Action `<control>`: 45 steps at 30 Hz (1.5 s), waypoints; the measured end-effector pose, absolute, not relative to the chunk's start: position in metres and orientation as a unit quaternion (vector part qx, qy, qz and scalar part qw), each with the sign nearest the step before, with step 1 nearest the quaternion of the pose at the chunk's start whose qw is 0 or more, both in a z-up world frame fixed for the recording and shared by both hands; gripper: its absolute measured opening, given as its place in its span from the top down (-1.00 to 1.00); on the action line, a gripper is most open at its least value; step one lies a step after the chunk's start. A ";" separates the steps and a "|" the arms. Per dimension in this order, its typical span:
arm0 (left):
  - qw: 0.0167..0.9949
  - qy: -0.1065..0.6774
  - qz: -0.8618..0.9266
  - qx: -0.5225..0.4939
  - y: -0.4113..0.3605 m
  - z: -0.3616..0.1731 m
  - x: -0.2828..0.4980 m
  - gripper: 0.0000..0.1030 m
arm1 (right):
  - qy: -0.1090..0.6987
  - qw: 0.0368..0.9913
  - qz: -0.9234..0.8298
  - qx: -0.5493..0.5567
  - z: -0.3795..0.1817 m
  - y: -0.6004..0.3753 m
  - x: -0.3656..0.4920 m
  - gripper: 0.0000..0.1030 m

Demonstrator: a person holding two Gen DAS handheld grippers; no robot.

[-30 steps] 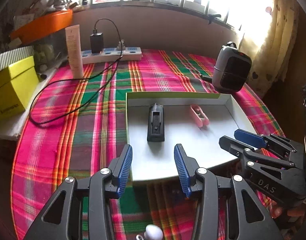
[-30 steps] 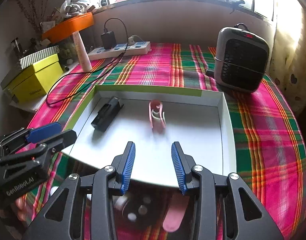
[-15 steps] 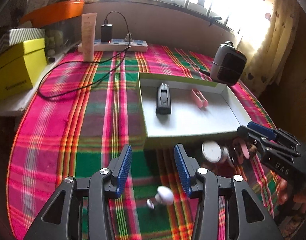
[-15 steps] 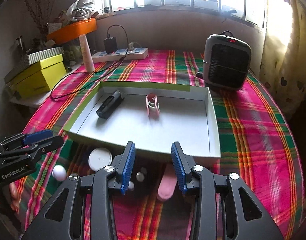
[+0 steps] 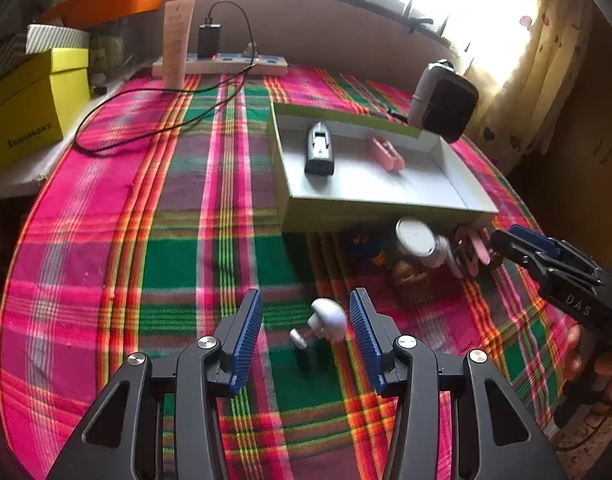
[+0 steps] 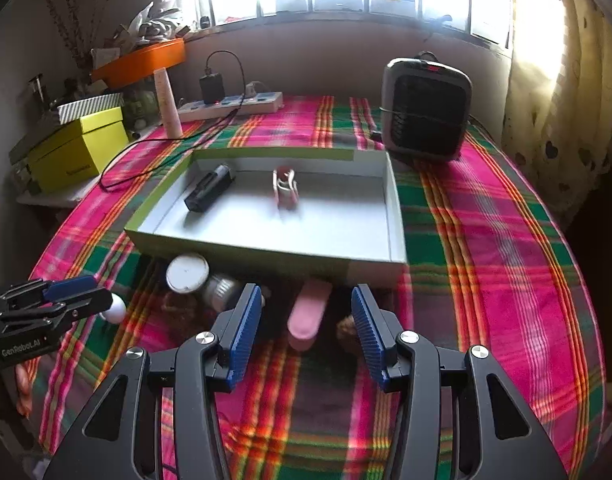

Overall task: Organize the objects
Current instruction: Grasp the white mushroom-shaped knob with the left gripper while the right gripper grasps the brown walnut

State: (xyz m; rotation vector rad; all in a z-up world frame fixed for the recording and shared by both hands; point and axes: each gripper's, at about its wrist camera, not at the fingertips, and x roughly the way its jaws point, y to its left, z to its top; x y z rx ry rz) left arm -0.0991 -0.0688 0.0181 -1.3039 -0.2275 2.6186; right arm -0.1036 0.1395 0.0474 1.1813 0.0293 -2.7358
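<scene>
Only 2 things, a black box [image 6: 210, 187] & a pink clip [image 6: 286, 189], lie in the tray [image 6: 395, 216]; left gripper [image 5: 306, 320], spread & empty, is around the white bit [image 5: 327, 319], right gripper [image 6: 306, 316], opening & empty, around the pink stick [image 6: 308, 314], both near the tray.

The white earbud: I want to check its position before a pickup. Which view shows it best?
The left wrist view: the white earbud lies on the cloth between the open left claw's pads. The right wrist view shows only part of it, behind that claw.
</scene>
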 end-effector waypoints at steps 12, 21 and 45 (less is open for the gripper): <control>0.108 -0.064 0.885 -0.448 -0.061 0.007 -0.094 0.14 | -0.011 0.044 -0.912 0.408 0.038 0.168 -0.098 0.06; 0.108 -0.064 0.889 -0.439 -0.059 0.006 -0.093 0.15 | -0.030 0.035 -0.903 0.427 0.025 0.181 -0.107 0.06; 0.089 -0.058 0.892 -0.440 -0.057 0.006 -0.095 0.30 | -0.017 0.054 -0.898 0.437 0.015 0.173 -0.118 0.32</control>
